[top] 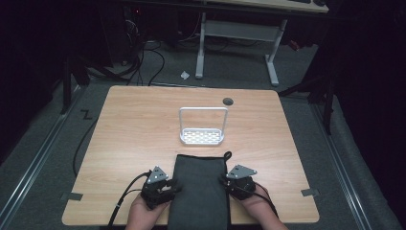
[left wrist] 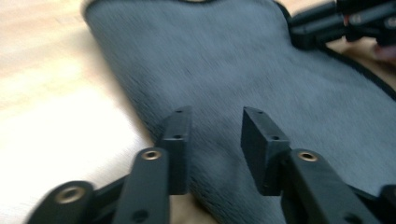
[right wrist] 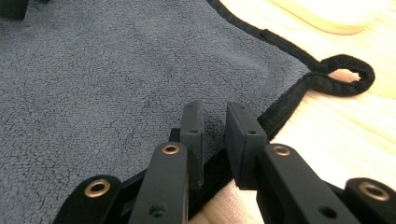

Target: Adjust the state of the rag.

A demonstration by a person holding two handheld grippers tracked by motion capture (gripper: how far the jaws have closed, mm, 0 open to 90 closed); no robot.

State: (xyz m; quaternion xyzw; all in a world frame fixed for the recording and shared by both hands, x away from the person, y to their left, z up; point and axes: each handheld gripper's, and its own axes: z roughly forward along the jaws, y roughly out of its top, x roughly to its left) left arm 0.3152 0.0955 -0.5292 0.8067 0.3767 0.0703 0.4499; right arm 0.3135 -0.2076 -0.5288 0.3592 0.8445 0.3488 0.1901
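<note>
A dark grey towel (top: 198, 191), folded into a long strip, lies on the wooden table (top: 134, 134) and reaches its near edge. Its black-bound hem ends in a small hanging loop (right wrist: 345, 74) at the far right corner. My left gripper (top: 173, 188) sits at the towel's left edge. Its jaws (left wrist: 217, 116) stand open over the cloth (left wrist: 233, 60) with nothing pinched. My right gripper (top: 224, 181) sits at the right edge. Its jaws (right wrist: 215, 112) stand narrowly apart above the hem and the cloth (right wrist: 102, 70), not pressing on it. The right gripper (left wrist: 336, 23) also appears across the towel.
A white perforated tray with a tall wire handle (top: 202, 136) stands just beyond the towel, mid-table. A round cable hole (top: 228, 101) is near the far edge. Bare wood lies to the left and right of the towel. Cables trail off the table's near left.
</note>
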